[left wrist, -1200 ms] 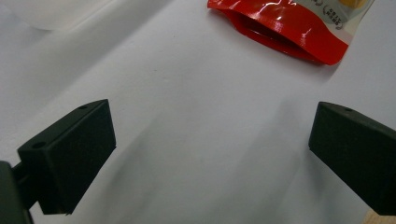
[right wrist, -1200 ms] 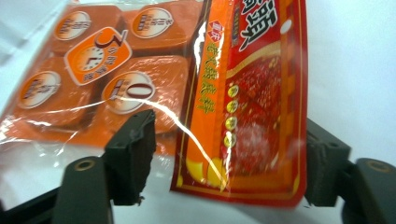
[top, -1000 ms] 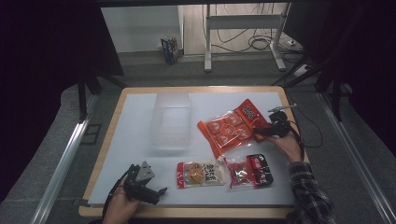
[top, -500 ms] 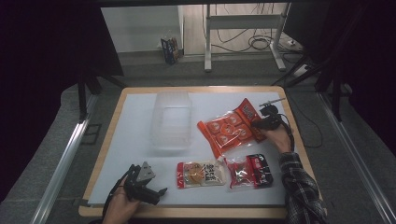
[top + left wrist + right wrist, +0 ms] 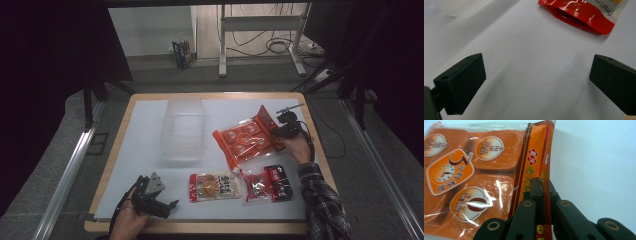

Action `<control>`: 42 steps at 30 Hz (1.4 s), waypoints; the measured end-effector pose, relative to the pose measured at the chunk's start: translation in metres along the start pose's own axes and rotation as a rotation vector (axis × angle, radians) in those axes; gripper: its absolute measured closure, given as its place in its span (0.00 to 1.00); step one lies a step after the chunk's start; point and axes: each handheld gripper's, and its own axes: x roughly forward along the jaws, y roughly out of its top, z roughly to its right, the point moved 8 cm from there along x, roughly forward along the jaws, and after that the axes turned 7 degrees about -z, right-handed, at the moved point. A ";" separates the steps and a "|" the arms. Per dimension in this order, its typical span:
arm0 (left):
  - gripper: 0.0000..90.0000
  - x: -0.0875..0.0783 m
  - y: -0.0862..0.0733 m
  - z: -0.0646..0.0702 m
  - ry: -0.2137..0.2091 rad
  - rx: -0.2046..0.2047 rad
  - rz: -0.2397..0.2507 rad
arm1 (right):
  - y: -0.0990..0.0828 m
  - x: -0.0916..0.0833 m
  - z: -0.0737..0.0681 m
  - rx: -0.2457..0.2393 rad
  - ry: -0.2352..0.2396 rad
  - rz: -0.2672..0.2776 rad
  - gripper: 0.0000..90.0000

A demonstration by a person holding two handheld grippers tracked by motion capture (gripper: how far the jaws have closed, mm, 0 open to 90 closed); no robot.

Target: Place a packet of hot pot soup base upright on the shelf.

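Observation:
A large orange snack pack [image 5: 245, 140] lies right of the table's middle, its right end flap lifted. My right gripper [image 5: 278, 131] is shut on that flap; its jaws have just been closing, and in the right gripper view they pinch the pack's red-and-orange edge [image 5: 541, 167] between them. My left gripper [image 5: 165, 206] rests at the table's front left, open, with bare white table between its fingers [image 5: 464, 80]. A red-ended small packet [image 5: 584, 15] lies ahead of it.
A clear plastic box [image 5: 183, 129] stands at the middle of the white table [image 5: 140, 150]. Two small packets lie near the front edge: a yellow-and-red one [image 5: 216, 185] and a red-and-black one [image 5: 267, 183]. A cable [image 5: 330, 140] trails off the right side.
My right gripper has moved up to the orange pack's right end, closed on its flap and lifted it a little. The left gripper has stayed in place.

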 end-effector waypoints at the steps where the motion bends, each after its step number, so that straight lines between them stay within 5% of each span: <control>1: 0.01 0.000 0.000 0.000 -0.005 -0.004 0.002 | 0.002 -0.006 0.000 0.010 -0.001 0.019 0.98; 7: 0.01 0.000 0.000 0.001 0.002 0.004 -0.002 | 0.009 -0.024 -0.003 0.007 0.001 0.056 0.98; 23: 0.01 -0.001 0.001 0.001 0.005 0.005 0.004 | 0.044 -0.084 -0.038 -0.040 0.067 0.161 0.98; 32: 0.01 -0.002 0.001 0.002 -0.002 0.002 0.013 | 0.069 -0.110 -0.074 -0.082 0.114 0.174 0.98; 42: 0.01 -0.003 0.002 0.002 0.000 0.012 0.018 | 0.095 -0.127 -0.124 -0.181 0.161 0.169 0.98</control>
